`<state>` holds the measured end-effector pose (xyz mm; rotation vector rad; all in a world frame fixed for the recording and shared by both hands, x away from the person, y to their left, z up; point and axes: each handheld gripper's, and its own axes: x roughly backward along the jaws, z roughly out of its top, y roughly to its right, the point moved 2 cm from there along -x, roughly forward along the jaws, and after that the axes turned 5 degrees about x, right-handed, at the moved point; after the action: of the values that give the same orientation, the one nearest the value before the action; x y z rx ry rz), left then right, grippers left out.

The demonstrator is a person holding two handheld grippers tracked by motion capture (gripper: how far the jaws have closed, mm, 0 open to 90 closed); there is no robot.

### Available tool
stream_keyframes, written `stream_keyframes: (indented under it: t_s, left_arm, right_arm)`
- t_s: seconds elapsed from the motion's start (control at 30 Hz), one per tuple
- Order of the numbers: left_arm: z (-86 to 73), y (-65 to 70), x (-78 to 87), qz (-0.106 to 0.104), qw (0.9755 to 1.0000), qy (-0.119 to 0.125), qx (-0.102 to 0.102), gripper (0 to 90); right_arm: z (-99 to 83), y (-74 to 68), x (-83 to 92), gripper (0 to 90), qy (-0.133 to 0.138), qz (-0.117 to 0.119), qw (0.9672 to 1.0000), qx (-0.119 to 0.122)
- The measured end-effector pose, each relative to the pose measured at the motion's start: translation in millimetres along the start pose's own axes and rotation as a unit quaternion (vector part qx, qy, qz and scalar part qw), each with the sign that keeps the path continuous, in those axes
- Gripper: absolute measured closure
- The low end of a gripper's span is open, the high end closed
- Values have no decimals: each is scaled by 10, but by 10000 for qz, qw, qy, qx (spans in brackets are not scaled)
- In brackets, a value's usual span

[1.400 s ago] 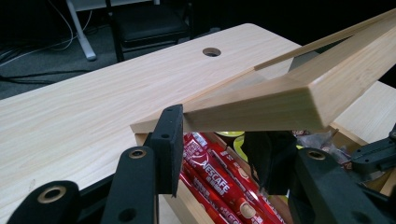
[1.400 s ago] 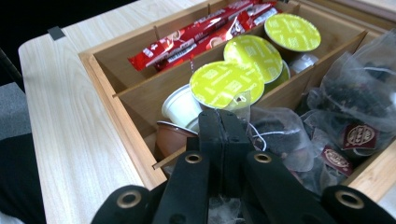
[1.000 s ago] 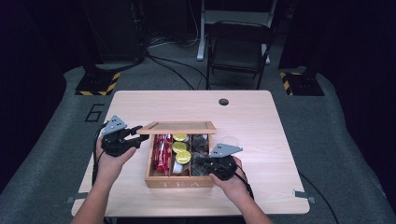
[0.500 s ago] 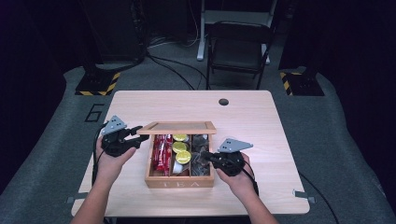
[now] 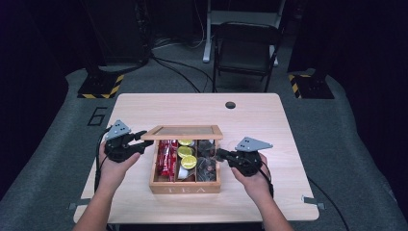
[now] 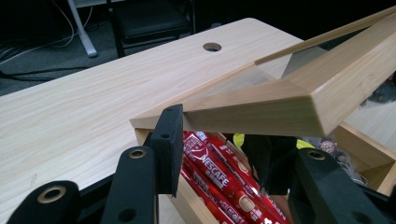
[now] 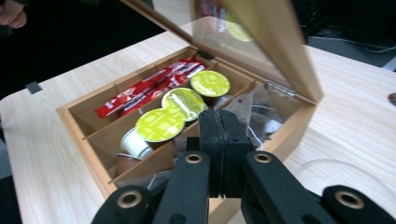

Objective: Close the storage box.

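From above, one wooden tea box (image 5: pixel 185 185) sits on the counter (image 5: pixel 269 120), its glass-paned lid (image 5: pixel 183 131) propped open. The left gripper (image 5: pixel 139 143) is at the lid's left corner; the right gripper (image 5: pixel 222 154) hovers at the box's right edge.

In the left gripper view, the jaws pinch the lid's corner (image 6: pixel 224 109), with red coffee sticks (image 6: pixel 219 179) beneath.

In the right gripper view, the jaws are pressed together with nothing between them, above three compartments: red sticks, three green-topped capsules (image 7: pixel 184 100) and one white one (image 7: pixel 133 144), then tea bags (image 7: pixel 261 109).
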<state>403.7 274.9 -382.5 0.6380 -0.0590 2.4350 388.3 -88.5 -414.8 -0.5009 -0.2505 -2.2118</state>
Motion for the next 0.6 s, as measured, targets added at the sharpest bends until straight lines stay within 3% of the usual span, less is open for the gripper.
stream_keyframes:
  t_s: [0.6]
  left_arm:
    - [-19, 16, 3, 58, 10000, 4, 8, 579]
  right_arm:
    - [-13, 231, 124, 900, 78, -398, 9991, -156]
